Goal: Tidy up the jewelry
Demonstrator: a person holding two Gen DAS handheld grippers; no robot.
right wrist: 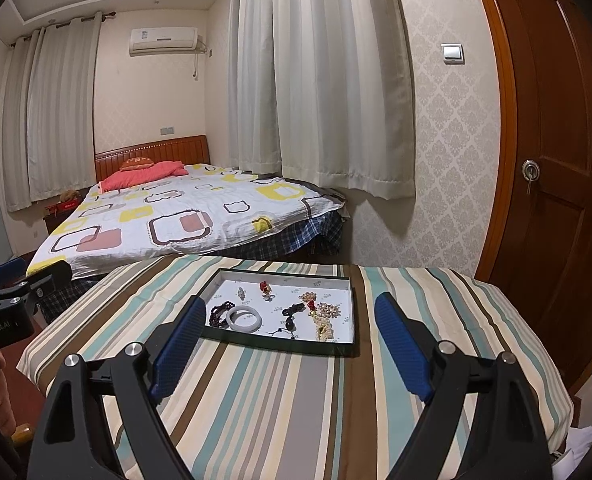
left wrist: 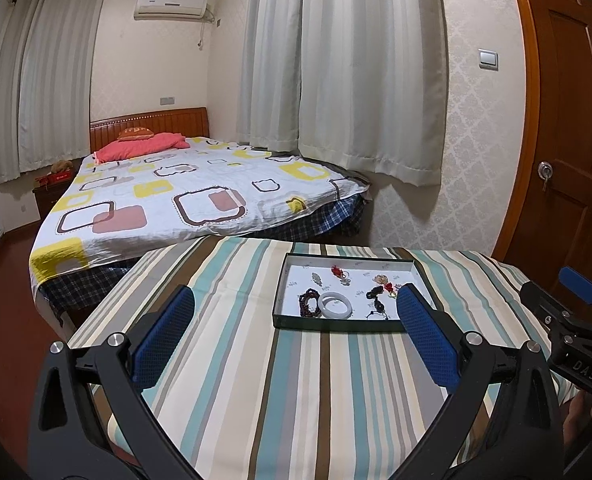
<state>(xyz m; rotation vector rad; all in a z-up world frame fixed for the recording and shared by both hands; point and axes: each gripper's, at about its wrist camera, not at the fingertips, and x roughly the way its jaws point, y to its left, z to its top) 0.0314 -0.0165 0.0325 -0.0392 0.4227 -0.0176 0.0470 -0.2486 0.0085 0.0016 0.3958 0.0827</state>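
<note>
Left wrist view: I hold the left hand-held gripper point(left wrist: 294, 328) above the table point(left wrist: 224, 380), which is covered by a cloth striped in teal, brown, grey and cream. Its two blue-padded fingers point(left wrist: 164, 336) are spread wide apart with nothing between them. A shallow rectangular dark-rimmed tray with a white lining point(left wrist: 336, 326) sits on the cloth ahead, toward the right finger. Inside it, near the front edge, a pale white stone bangle point(left wrist: 335, 306) lies flat, touching a dark red bead bracelet point(left wrist: 309, 303) on its left. A black corded pendant point(left wrist: 377, 298) lies to the right of the bangle, and a small red knotted charm point(left wrist: 338, 271) lies near the back wall. The right finger pad overlaps the tray's front right corner in this view; I cannot tell whether it touches. The right hand-held gripper point(left wrist: 576, 300) shows at the right edge.

Right wrist view: I hold the right hand-held gripper point(right wrist: 290, 338) over the same table, fingers point(right wrist: 404, 352) wide apart and holding nothing. The tray point(right wrist: 276, 344) lies between the fingertips. The bangle point(right wrist: 244, 318) sits at front left, and a cream and gold beaded strand point(right wrist: 326, 316) lies along the right side. The left hand-held gripper point(right wrist: 20, 296) appears at the left edge. A bed with a patterned white sheet point(right wrist: 184, 220) stands beyond the table.
</note>
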